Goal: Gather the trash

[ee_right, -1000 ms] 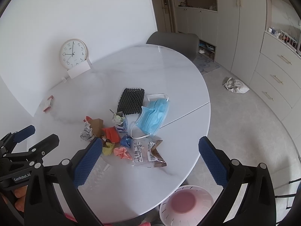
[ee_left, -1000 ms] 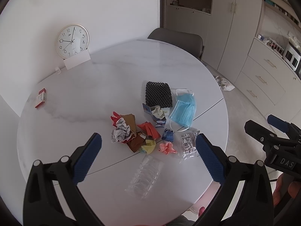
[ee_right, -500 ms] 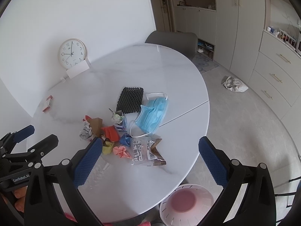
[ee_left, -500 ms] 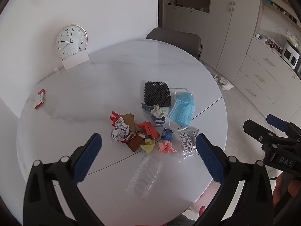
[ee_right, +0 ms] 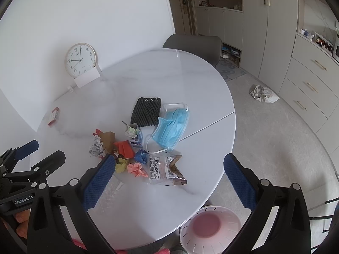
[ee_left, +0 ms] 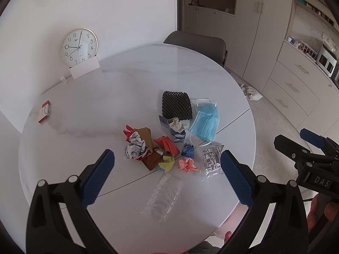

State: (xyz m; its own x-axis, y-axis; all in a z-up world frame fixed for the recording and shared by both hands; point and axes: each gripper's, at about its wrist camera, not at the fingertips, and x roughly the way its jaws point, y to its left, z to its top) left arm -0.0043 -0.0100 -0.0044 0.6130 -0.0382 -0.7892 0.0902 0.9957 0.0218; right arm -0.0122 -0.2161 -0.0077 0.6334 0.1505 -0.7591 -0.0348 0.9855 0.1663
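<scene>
Heaped mid-bench, left to right: crumpled paper, clear plastic tray, blue face mask, snack wrapper; all probably light, soft, best pinched at a raised fold. Left tongs and right tongs gaping wide, holding nothing. Pink-bottomed waste basket on the floor plain only from the right wrist.

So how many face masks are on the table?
1: a light blue pleated face mask with white ear loops, right of the black mesh foam sleeve. Another could hide under the pile.
</scene>
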